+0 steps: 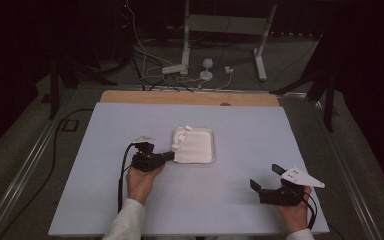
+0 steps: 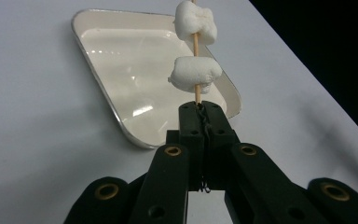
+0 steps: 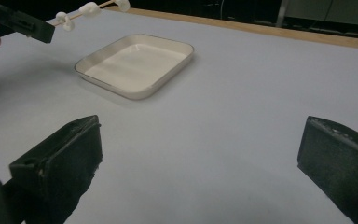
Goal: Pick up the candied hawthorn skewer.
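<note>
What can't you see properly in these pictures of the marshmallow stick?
- The far tip of the skewer: cut off by the top edge in the left gripper view.
- The skewer's near end: hidden between the closed fingers of the left gripper.
- How many marshmallows there are: too small and bunched together in the high view.
- The tray floor: looks bare, but glare makes it hard to be sure.

Clamped in my left gripper, whose jaws are matt black plastic with brass-coloured rivets, is a thin pale wooden skewer carrying soft, powdery-matt white marshmallows. Just beyond those jaws the square tray looks glossy cream enamel with a thin metallic rim. It rests on a smooth, matt pale board edged in bare wood.
</note>
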